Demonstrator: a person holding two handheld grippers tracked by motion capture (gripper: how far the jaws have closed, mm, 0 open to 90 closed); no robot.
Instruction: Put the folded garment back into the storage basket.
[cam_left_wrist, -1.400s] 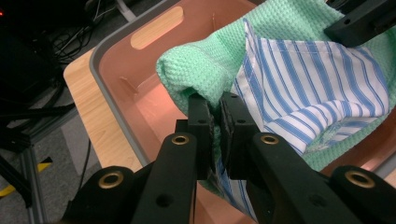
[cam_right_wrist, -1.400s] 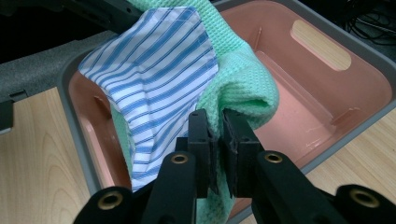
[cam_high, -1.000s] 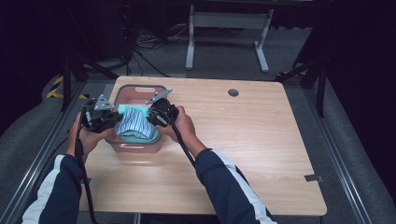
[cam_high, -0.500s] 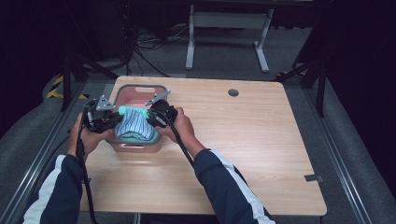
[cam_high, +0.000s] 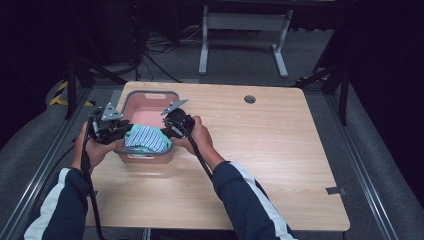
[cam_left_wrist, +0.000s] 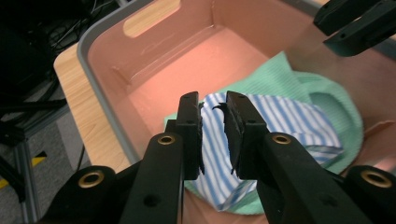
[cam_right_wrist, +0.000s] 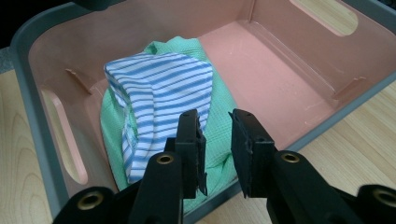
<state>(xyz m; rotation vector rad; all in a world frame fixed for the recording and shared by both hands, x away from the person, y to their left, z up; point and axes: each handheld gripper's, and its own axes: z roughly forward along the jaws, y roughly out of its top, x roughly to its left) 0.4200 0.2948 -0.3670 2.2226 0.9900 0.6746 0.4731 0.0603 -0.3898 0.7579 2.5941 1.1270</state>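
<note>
I am holding my left gripper (cam_left_wrist: 214, 135) and my right gripper (cam_right_wrist: 215, 140) over the pink bin (cam_right_wrist: 280, 70), both with jaws a little apart and empty. The striped cloth (cam_right_wrist: 159, 93) is lying on the green cloth (cam_right_wrist: 219, 116) inside. I think I should be pulling back slowly so nothing snags.

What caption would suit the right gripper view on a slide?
Open black jaws of the right gripper hover over a blue-striped cloth lying on a green cloth in a pink bin.
</note>
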